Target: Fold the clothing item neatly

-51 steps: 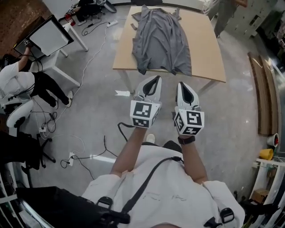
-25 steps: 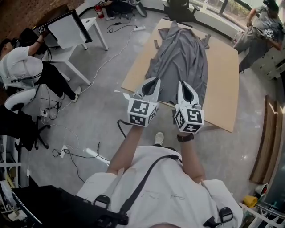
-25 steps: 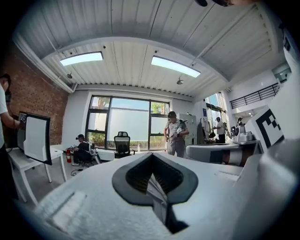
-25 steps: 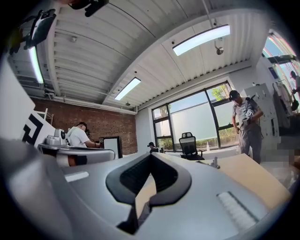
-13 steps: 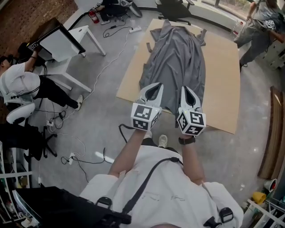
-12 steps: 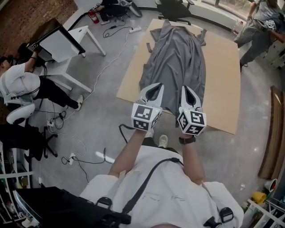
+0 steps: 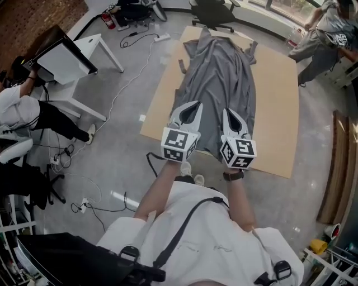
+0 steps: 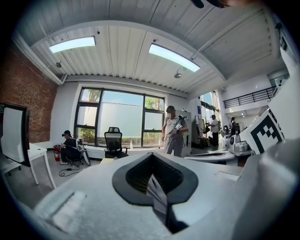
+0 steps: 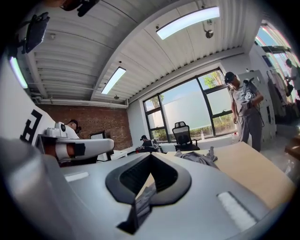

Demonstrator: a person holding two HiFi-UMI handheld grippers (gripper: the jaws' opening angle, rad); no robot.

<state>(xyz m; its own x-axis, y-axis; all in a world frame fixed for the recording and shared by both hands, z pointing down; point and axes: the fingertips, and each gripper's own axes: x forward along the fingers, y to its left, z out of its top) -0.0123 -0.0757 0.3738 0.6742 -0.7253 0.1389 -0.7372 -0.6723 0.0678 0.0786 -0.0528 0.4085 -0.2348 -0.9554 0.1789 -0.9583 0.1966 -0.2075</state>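
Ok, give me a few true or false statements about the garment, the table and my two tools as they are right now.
1. The grey garment lies stretched out lengthwise on the tan table. True.
2. Both tools are open. False: the left tool and the right tool each have their jaws together.
3. The right tool grips the garment. False: it holds nothing.
4. A black office chair stands beyond the table's far end. True.

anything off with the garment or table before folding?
Nothing spilled or damaged. The grey garment lies lengthwise on the table, rumpled and narrowed rather than spread flat. Its near hem reaches, perhaps overhangs, the table's near edge.
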